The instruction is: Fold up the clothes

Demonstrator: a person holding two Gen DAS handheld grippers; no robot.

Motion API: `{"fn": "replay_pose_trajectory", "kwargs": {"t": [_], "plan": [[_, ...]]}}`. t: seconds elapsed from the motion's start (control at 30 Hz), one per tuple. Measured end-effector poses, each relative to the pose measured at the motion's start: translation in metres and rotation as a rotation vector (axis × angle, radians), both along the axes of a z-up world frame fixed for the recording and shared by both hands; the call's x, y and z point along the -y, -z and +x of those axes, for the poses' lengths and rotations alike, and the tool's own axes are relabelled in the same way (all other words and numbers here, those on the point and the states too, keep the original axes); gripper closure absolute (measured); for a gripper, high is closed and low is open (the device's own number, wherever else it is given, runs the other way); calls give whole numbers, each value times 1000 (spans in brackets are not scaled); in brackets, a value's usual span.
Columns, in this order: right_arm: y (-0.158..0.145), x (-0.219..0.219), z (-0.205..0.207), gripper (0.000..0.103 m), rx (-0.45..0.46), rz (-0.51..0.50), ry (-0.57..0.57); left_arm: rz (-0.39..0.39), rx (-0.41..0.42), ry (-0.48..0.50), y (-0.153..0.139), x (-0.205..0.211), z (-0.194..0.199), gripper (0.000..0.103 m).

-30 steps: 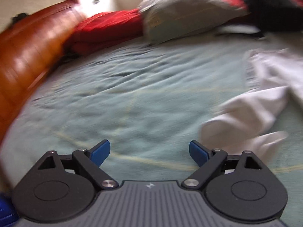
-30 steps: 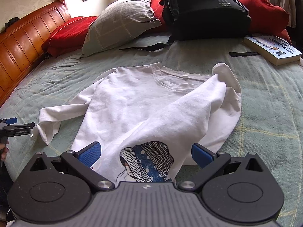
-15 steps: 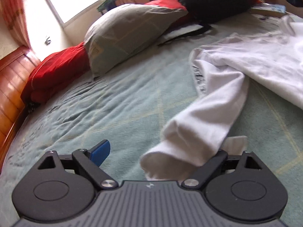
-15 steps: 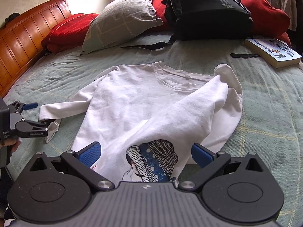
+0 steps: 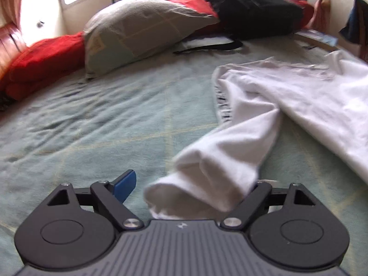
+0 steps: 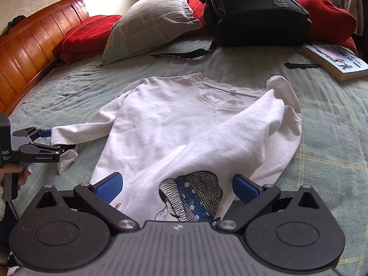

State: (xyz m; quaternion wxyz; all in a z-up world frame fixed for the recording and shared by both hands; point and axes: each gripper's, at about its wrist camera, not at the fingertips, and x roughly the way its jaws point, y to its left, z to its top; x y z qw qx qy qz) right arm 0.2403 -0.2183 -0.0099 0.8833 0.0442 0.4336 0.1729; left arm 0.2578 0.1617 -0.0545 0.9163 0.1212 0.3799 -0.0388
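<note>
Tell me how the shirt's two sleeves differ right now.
The left sleeve stretches out flat onto the bedspread, away from the body; the right sleeve is folded diagonally across the shirt's front. The left sleeve's cuff lies between the closing jaws of the left gripper, not yet pinched; the right sleeve's lower end lies between the open jaws of the right gripper, untouched. Both are long, white and wrinkled.

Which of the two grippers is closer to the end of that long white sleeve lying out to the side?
Left. The left gripper has the sleeve cuff between its closing jaws. The right gripper hovers open over the sweatshirt's printed hem, well away from it.
</note>
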Motion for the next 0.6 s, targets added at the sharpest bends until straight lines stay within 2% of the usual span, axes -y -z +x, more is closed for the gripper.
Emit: {"fn": "replay_pose_trajectory", "kwargs": {"t": [0.17,0.3,0.37,0.43,0.6], "plan": [[1,3,1,0,-3,2,10,90,87,-148,-6,-6,2,19],[2,4,1,0,-4,7,16,128,149,-283,-16,-22,6,25],[2,4,1,0,-5,7,14,110,148,-314,-20,-32,8,27],[2,4,1,0,-4,5,13,58,124,-285,-22,-36,6,27],[3,4,3,0,-8,10,14,-9,61,-123,-20,-21,-9,22]]}}
